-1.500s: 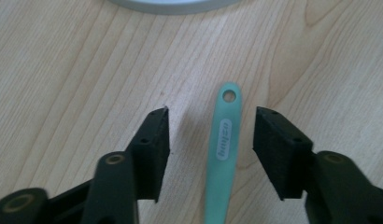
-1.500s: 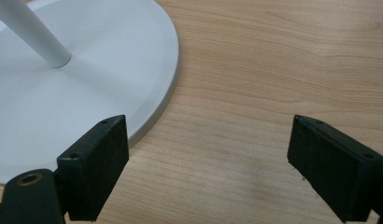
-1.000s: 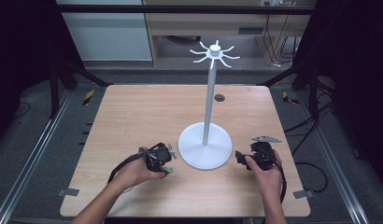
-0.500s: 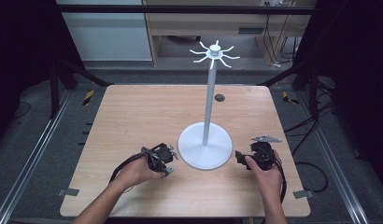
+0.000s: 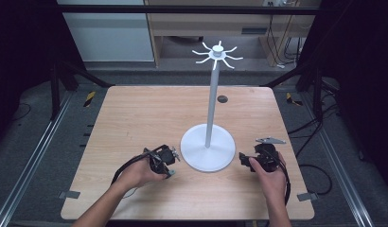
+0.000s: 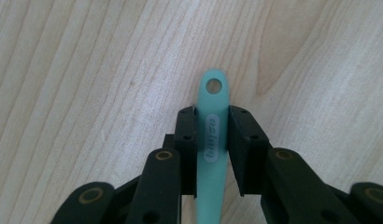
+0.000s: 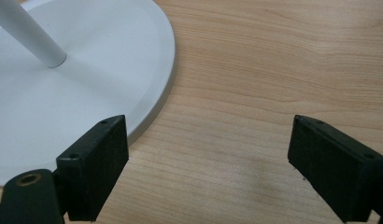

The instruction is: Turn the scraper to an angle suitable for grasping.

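The jaws of the left gripper (image 6: 212,140) are pinched on a teal handle (image 6: 212,140), which runs up between them and ends past their tips in a rounded end with a small hole. The jaws of the right gripper (image 7: 208,163) stand wide apart with only bare wood between them.

The wooden table (image 5: 135,113) carries everything. The white stand (image 5: 207,151) sits near its middle, a round base with a thin pole rising to a crown of short radial hooks (image 5: 217,53).

In the high view the left gripper (image 5: 169,166) sits just beside the base on its left, held in the left hand (image 5: 137,174). The right gripper (image 5: 242,161) lies just beside the base on its right, in the right hand (image 5: 270,177). From the right gripper view, the base's rim curves past the left-hand jaw.

A small dark round spot (image 5: 222,99) marks the tabletop beyond the pole.
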{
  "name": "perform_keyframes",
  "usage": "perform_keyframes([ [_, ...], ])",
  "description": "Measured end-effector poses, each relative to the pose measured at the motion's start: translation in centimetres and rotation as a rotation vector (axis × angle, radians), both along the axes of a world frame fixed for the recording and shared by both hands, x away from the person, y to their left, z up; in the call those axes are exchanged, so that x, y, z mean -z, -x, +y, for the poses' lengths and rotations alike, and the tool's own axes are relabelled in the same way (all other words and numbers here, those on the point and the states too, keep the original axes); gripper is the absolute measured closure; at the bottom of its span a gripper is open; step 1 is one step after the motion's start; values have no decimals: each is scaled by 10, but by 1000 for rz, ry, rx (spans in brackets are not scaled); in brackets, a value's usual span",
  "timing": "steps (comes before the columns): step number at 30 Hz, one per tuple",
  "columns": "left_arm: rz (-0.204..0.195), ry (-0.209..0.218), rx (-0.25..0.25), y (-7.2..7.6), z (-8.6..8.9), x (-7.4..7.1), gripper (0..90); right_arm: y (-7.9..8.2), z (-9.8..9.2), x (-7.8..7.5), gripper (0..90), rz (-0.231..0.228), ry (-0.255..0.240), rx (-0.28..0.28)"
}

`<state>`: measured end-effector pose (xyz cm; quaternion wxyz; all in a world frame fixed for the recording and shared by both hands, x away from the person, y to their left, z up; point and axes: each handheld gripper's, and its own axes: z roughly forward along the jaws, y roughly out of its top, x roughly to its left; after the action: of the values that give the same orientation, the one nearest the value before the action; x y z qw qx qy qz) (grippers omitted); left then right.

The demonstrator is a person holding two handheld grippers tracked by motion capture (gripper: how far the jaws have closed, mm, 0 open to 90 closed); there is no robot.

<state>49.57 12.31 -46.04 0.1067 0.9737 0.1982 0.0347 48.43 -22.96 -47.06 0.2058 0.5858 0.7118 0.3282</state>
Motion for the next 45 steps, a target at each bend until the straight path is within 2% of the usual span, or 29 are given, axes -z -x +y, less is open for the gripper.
perform_keyframes([
  [5,-49,79,-25,6,14,-15,743,-3,-2,2,127,0,9,-3],
  [8,-94,133,-50,10,26,-31,744,-4,-1,2,128,0,13,-6],
  [9,-94,133,-50,10,26,-31,744,-4,-1,2,128,0,13,-6],
  [15,-152,198,-75,17,41,-54,746,-3,2,0,123,-20,18,-24],
  [20,-197,236,-71,26,49,-72,746,-3,2,-1,118,-35,18,-33],
  [26,-248,288,-96,36,59,-87,746,-2,6,-4,109,-63,18,-43],
  [28,-263,311,-94,40,63,-91,747,-1,8,-4,108,-58,25,-50],
  [34,-286,333,-105,46,70,-99,747,-1,6,-4,107,-58,20,-43],
  [39,-329,357,-121,50,76,-115,747,-2,4,-4,107,-64,10,-40],
  [45,-368,360,-114,49,76,-135,747,-1,4,-4,107,-64,6,-44],
])
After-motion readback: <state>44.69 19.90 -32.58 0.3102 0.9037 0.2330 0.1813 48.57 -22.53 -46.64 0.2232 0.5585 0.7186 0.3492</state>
